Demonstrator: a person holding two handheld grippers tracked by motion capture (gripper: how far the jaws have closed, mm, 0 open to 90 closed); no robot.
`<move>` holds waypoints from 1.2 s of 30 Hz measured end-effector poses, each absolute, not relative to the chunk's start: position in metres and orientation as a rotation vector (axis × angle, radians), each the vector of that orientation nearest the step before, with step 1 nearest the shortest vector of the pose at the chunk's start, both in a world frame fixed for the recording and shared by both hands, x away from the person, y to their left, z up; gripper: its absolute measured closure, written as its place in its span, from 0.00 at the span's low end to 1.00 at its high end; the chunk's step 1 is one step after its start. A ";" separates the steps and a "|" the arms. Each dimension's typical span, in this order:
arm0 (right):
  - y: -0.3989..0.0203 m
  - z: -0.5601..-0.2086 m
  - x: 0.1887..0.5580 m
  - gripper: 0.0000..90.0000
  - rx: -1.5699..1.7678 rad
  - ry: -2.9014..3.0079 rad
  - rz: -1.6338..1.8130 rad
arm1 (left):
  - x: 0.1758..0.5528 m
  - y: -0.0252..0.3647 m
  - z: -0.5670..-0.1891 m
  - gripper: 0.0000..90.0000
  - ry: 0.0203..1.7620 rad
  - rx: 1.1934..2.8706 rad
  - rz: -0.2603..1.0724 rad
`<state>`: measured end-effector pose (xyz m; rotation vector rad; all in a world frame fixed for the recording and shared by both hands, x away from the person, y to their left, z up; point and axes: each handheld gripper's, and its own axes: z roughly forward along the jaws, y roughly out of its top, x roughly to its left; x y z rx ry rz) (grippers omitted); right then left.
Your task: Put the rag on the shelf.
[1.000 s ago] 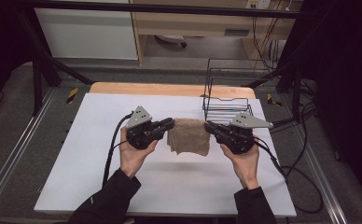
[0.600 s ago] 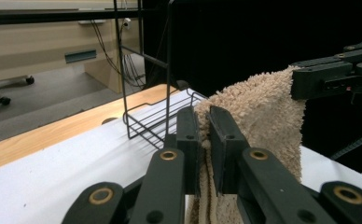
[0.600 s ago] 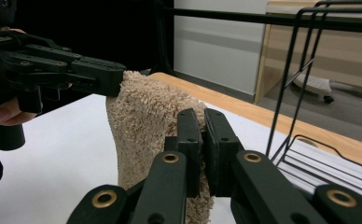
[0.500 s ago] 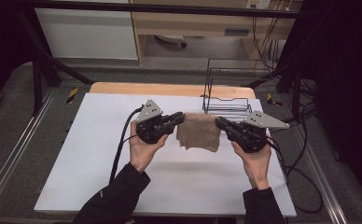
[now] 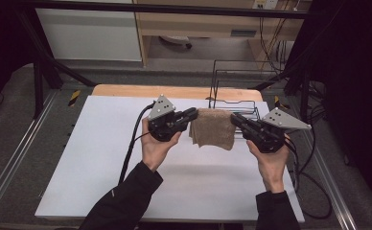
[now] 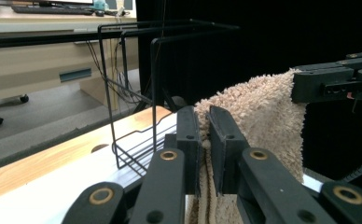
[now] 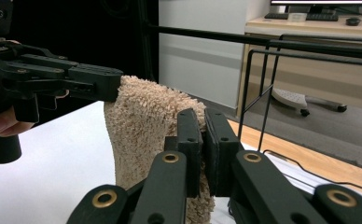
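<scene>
Nearest the person, the left gripper and the right gripper each pinch an upper corner of a folded beige terry towel, which hangs between them above the white table, clear of its surface. In the left gripper view the jaws press together on a fold of the towel, and in the right gripper view the jaws clamp the opposite edge of the towel just as tightly. The cloth looks light, soft and limp: it sags in the middle and drapes in layers, so it will droop wherever it is unsupported. The looped pile should give good friction, and nothing here is fragile. The top corners are the sensible hold, keeping the edge taut. Beyond it stands a black wire rack, probably just behind the towel, though depth is hard to judge from above
</scene>
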<state>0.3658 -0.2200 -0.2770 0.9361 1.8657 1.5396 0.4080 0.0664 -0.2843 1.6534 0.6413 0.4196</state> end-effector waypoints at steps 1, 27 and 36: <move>-0.221 -0.276 0.366 0.95 0.937 1.861 1.541 | 0.409 0.065 -0.283 0.92 0.641 1.648 0.420; -0.248 -0.251 0.372 0.95 0.938 1.701 1.546 | 0.430 0.030 -0.256 0.92 0.596 1.581 0.433; -0.255 -0.238 0.376 0.95 0.927 1.663 1.536 | 0.437 0.021 -0.244 0.92 0.586 1.563 0.437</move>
